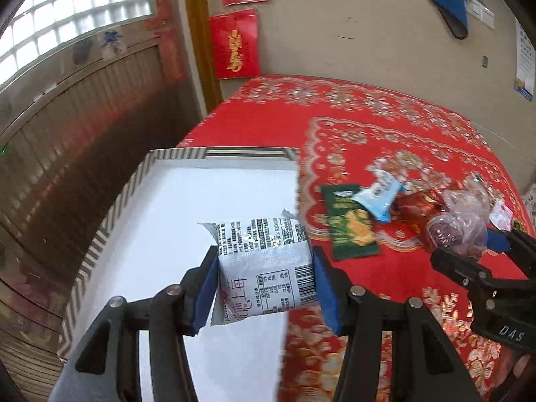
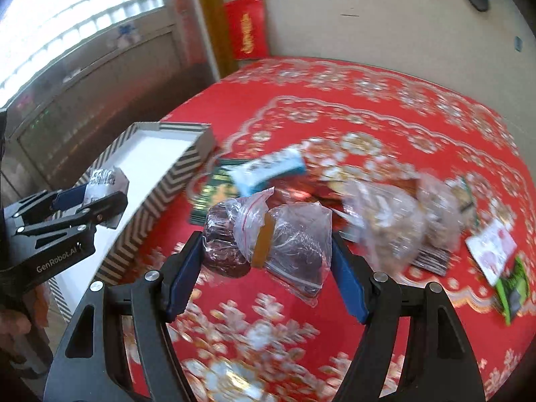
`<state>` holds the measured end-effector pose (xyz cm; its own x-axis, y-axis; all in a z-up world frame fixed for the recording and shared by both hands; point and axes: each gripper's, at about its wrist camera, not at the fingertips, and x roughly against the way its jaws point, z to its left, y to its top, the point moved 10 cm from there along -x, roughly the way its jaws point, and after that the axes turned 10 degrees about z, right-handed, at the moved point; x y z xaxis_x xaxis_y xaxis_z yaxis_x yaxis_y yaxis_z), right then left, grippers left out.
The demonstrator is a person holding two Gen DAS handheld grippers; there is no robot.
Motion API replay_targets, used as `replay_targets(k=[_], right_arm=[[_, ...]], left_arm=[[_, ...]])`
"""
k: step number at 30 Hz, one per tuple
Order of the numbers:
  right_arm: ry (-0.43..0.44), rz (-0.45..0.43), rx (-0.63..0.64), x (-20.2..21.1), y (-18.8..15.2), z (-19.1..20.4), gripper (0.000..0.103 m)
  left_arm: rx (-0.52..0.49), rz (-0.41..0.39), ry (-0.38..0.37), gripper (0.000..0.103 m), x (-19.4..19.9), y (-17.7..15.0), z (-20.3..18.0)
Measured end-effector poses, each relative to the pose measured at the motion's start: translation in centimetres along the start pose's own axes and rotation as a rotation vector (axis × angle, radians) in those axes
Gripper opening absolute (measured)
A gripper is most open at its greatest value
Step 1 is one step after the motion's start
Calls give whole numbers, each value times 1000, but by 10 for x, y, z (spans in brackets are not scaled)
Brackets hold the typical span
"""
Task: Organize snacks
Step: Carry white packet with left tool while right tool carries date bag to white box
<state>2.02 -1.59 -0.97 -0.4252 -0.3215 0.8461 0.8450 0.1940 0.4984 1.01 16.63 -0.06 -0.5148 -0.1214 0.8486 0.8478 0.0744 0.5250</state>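
Silver snack packet (image 1: 264, 268) clamped at both sides, held above white box (image 1: 174, 207) with striped rim. Clear zip bag (image 2: 268, 244) of dark snacks held above red tablecloth. Green packet (image 1: 350, 224) and blue packet (image 1: 380, 194) lie beside box.

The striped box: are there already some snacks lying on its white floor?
No, in the left wrist view the white floor of the striped box is bare; the silver packet is clamped in the left gripper above it.
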Motion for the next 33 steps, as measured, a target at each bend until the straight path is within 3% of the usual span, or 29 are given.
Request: replay_targets(k=[9, 20, 33], right_arm=[[52, 14, 103, -28, 33, 61, 73], [88, 27, 235, -71, 84, 120, 73], [60, 115, 347, -125, 102, 146, 73]], left_arm=[[57, 70, -5, 56, -24, 15, 48], [125, 131, 60, 56, -65, 48, 99], [189, 215, 73, 56, -110, 51, 122]])
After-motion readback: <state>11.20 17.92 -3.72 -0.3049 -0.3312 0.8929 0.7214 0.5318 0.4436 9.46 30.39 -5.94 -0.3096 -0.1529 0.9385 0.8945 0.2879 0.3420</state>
